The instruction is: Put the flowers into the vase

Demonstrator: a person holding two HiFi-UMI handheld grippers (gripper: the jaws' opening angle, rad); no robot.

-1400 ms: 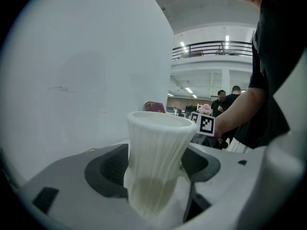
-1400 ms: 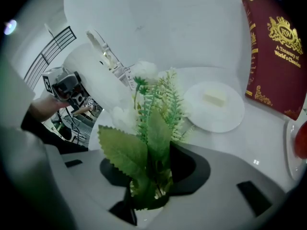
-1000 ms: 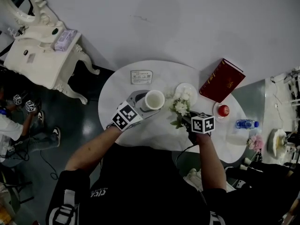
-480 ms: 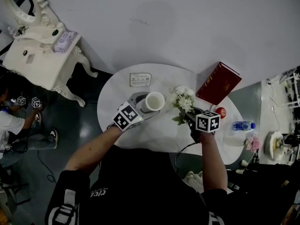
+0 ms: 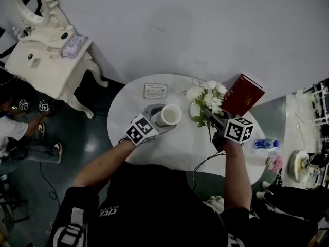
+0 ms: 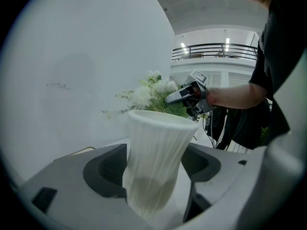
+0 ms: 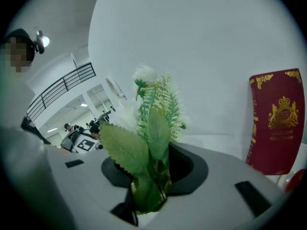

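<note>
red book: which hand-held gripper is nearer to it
Right. The right hand-held gripper, holding the flowers, is just left of the book; the left hand-held gripper, on the vase, sits farther left.

A round white bench (image 5: 126, 104) stands on dark glossy floor (image 5: 85, 138) before a plain white wall (image 5: 216, 24); an ornate cream dressing table (image 5: 43, 66) sits left.

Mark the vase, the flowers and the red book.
vase (image 6: 156, 157), left gripper view, ribbed side wall.
flowers (image 5: 211, 85), head view, a white bloom.
red book (image 7: 274, 128), right gripper view, front cover.
</note>
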